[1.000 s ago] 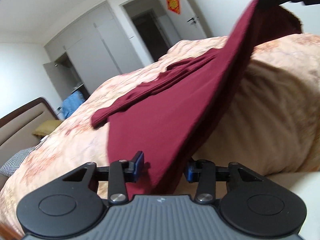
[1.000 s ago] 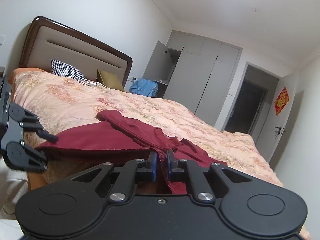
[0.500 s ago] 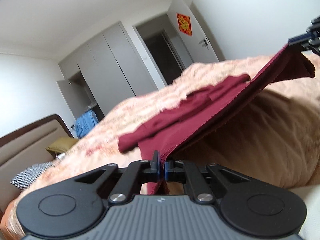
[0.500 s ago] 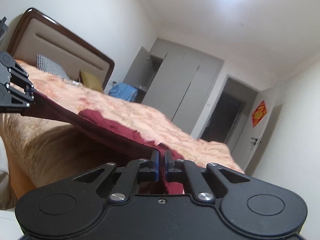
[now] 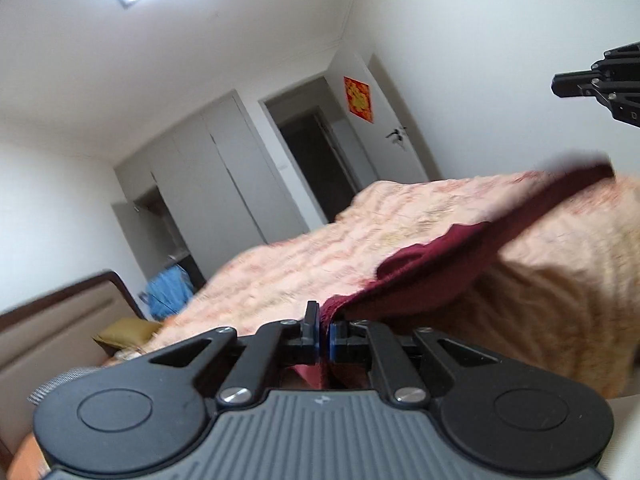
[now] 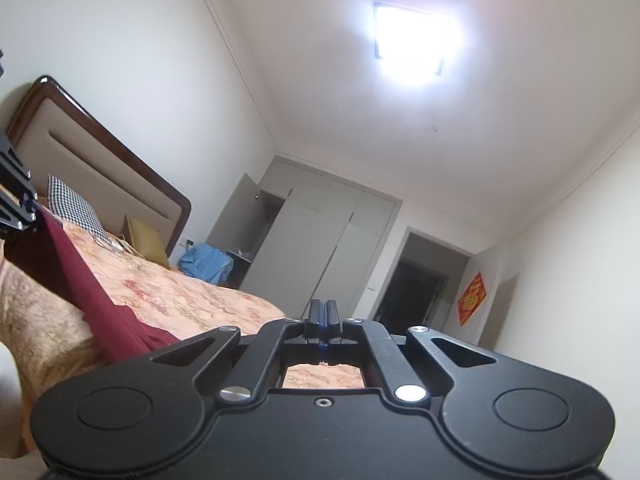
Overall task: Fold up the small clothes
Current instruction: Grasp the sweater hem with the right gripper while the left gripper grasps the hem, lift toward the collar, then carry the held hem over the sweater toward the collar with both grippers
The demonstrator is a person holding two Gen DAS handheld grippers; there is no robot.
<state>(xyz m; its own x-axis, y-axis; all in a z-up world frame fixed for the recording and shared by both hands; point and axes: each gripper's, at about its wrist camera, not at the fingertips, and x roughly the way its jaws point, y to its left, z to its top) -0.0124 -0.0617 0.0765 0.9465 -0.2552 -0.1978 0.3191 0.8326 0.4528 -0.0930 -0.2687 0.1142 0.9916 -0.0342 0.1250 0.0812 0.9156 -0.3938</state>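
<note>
maroon garment [image 5: 432, 276] pinched in left gripper [image 5: 324, 334] (right empty)

1. I see the bed [image 6: 192, 300] with its peach patterned cover.
2. The dark red garment [image 5: 440, 264] lies partly on its near edge.
3. A checked pillow [image 6: 74, 204] and an olive cushion [image 6: 146, 240] sit by the headboard [image 6: 100, 164].

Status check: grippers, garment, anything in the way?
Left gripper shut on maroon garment corner. Right gripper shut, holding nothing. Garment draped over bed edge. No obstruction seen.
</note>
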